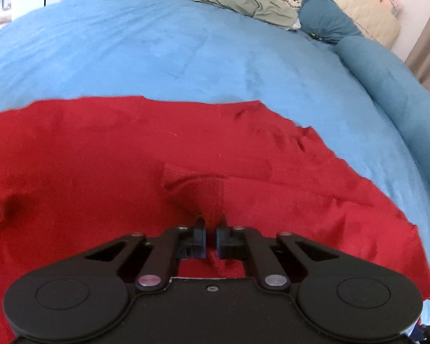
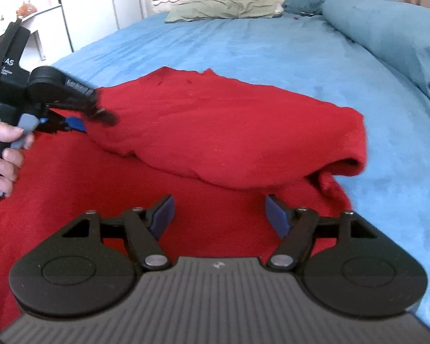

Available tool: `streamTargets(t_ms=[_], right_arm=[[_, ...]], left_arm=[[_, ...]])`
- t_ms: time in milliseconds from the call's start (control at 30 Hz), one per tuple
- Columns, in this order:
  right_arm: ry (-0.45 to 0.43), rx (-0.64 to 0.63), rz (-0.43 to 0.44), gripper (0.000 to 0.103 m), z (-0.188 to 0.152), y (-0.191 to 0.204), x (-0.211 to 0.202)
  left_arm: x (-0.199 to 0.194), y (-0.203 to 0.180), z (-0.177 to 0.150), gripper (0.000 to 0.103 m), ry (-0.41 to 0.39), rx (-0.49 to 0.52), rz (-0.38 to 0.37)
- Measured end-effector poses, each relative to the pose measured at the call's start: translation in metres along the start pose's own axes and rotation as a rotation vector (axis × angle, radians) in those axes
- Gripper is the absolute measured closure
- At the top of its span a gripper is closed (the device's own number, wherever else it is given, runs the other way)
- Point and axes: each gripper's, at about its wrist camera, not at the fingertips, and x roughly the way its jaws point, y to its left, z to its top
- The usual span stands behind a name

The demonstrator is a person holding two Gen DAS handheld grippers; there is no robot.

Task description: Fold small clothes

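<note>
Bed (image 1: 186, 57): wide, covered in a soft blue napped sheet, lightly creased; it serves as the flat surface for folding.

Duvet (image 2: 387, 28): teal, rolled into a thick bolster along the right edge, apparently pushed aside to leave room.

Pillows (image 1: 238, 0): one sage green and crumpled, one cream with a stitched border, at the far end, well apart from the work.

Garment (image 1: 86, 157): red knit, matte and slightly fuzzy, spread on the near part of the bed. In the right wrist view one portion is doubled over the rest, with a rounded fold at its right side; a fold looks partly made.

Left tool (image 1: 211, 223): black linkage, blue pads, clamped together on a pinched ridge of ribbed red fabric, which tents up into the pads, probably to lift that layer. A hand (image 2: 5, 146) grips its handle.

Right tool (image 2: 220, 212): same build, pads wide apart, nothing between them, poised over the near edge just below the doubled layer, likely for a second grasp.
</note>
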Motion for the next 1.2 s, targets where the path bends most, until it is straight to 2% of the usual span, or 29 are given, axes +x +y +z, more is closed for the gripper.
streamTargets(t_ms=[33, 133, 233, 367, 533, 733, 800, 867, 933, 967, 1033, 1100, 1133, 1167, 1200], right_arm=[[0.001, 0.007, -0.006, 0.017, 0.0, -0.003, 0.0], [0.0, 0.024, -0.024, 0.015, 0.001, -0.011, -0.001], [-0.016, 0.041, -0.043, 0.012, 0.004, -0.017, 0.001], [-0.023, 0.045, -0.033, 0.01, 0.012, -0.019, 0.006], [-0.04, 0.069, -0.006, 0.009, 0.017, -0.007, 0.009], [-0.034, 0.088, -0.059, 0.009, 0.014, -0.007, 0.017], [-0.031, 0.068, -0.104, 0.009, 0.011, -0.012, 0.015], [-0.03, 0.042, -0.137, 0.009, 0.007, -0.018, 0.012], [-0.029, 0.042, -0.165, 0.009, 0.004, -0.025, 0.007], [-0.02, 0.046, -0.166, 0.009, 0.001, -0.03, 0.003], [-0.008, 0.069, -0.132, 0.009, -0.002, -0.036, -0.007], [-0.045, 0.038, -0.108, 0.008, 0.001, -0.032, -0.02], [-0.066, 0.01, -0.104, 0.006, 0.004, -0.027, -0.024], [-0.085, -0.009, -0.095, 0.001, 0.009, -0.022, -0.025], [-0.098, -0.016, -0.074, 0.0, 0.015, -0.017, -0.024]], left_arm=[[-0.003, 0.002, 0.002, 0.098, -0.012, -0.01, -0.015], [-0.023, 0.005, 0.015, 0.097, -0.115, -0.004, -0.064], [-0.044, 0.006, 0.027, 0.097, -0.216, 0.045, -0.041], [-0.056, 0.025, 0.033, 0.097, -0.295, 0.031, -0.032], [-0.044, 0.058, 0.024, 0.097, -0.287, -0.025, 0.022], [-0.027, 0.081, -0.002, 0.095, -0.217, -0.049, 0.052], [-0.028, 0.088, -0.008, 0.092, -0.207, -0.064, 0.05], [-0.03, 0.093, -0.01, 0.084, -0.209, -0.07, 0.064], [-0.039, 0.097, -0.011, 0.077, -0.224, -0.062, 0.11], [-0.044, 0.098, -0.013, 0.069, -0.233, -0.058, 0.141], [-0.06, 0.101, -0.016, 0.059, -0.263, -0.028, 0.16], [-0.07, 0.096, -0.018, 0.048, -0.273, 0.028, 0.147], [-0.072, 0.091, -0.018, 0.04, -0.261, 0.07, 0.115], [-0.07, 0.086, -0.017, 0.036, -0.239, 0.109, 0.078], [-0.067, 0.079, -0.016, 0.036, -0.217, 0.144, 0.049]])
